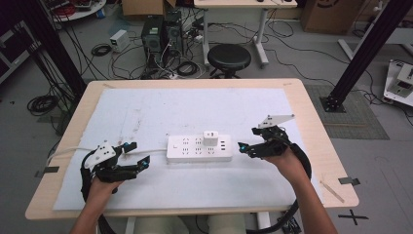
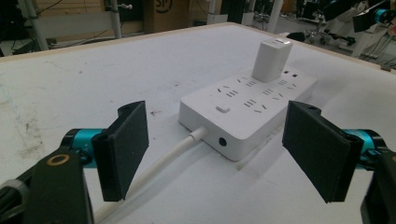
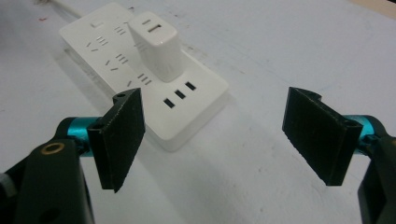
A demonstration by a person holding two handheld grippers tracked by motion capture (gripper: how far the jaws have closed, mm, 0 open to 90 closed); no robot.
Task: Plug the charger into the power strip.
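Your left gripper [image 1: 140, 155] and right gripper [image 1: 247, 140]: jaws wide, empty, flanking glossy white power strip [image 1: 199, 148]; boxy charger [image 1: 210, 137] plugged in.

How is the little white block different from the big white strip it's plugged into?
The charger block is small and chunky and stands upright; the power strip is long and flat and lies on the table. The power strip has many sockets, a button and a white cable; the charger block shows just one port on top. Both are white, with rounded corners.
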